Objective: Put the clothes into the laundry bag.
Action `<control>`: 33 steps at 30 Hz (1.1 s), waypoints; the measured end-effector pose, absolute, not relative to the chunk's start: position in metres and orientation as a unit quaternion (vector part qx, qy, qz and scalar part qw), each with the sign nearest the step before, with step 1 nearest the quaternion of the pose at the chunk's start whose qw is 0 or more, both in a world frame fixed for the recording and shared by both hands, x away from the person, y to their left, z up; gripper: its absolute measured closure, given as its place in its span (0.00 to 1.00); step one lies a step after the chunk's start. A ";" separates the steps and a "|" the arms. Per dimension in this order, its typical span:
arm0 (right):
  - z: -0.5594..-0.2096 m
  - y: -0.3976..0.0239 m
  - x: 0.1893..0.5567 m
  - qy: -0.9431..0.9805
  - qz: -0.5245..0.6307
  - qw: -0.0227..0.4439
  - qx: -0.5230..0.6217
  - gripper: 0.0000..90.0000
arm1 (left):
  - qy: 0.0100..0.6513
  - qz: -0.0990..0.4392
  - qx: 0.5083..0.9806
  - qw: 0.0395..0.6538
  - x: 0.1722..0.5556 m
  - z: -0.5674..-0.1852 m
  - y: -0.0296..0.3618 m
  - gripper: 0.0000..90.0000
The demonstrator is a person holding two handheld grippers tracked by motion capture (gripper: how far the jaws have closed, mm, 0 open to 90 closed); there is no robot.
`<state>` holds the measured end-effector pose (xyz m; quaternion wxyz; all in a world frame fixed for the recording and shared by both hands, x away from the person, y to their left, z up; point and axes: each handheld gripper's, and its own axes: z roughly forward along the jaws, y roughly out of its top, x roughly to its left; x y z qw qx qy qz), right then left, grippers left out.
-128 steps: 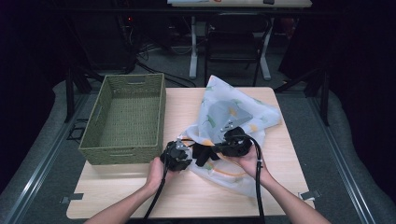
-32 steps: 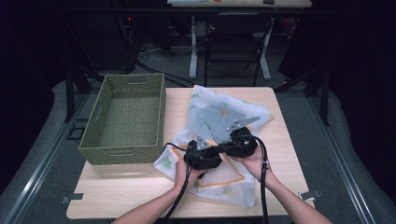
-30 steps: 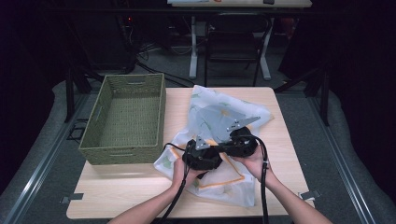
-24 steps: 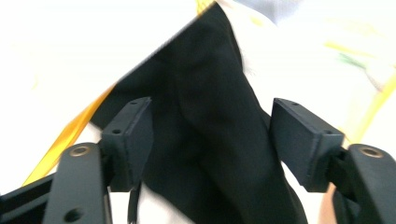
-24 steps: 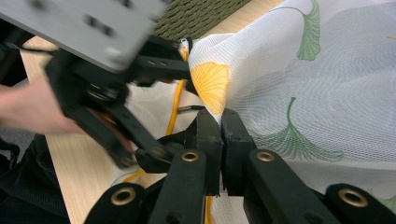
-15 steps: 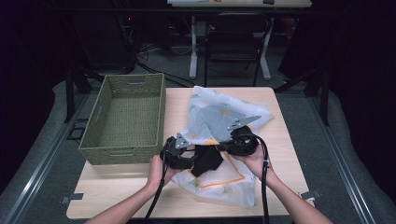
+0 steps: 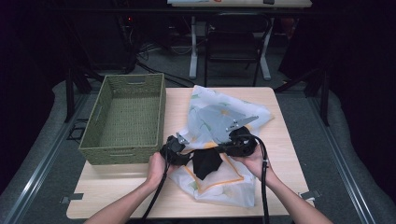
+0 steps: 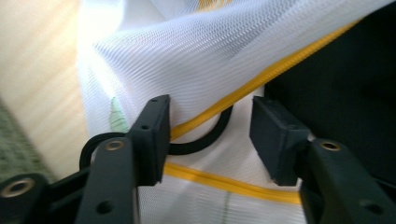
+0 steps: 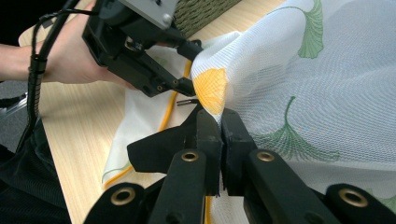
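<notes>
Your right hand-held gripper clamped tight on the mesh bag edge, your left hand-held gripper half-open, jaws just closing around the yellow zipper, both hands low over the bench.

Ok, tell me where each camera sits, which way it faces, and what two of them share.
High view: above the person's side, looking forward and down on the table, green basket and mesh bag; forearms and both tools enter from the bottom.
Left gripper view: on the left tool, jaws apart around the bag's yellow zipper edge.
Right gripper view: on the right tool, shut on the mesh bag; the left tool shows beyond.
Shared: bag and black cloth.
</notes>
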<state>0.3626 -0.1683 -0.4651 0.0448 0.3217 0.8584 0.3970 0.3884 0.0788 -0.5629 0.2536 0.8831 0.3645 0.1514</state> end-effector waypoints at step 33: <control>-0.463 -0.172 0.366 0.860 0.388 0.077 0.323 0.98 | 0.306 0.113 0.916 0.232 0.364 -0.558 0.093 0.68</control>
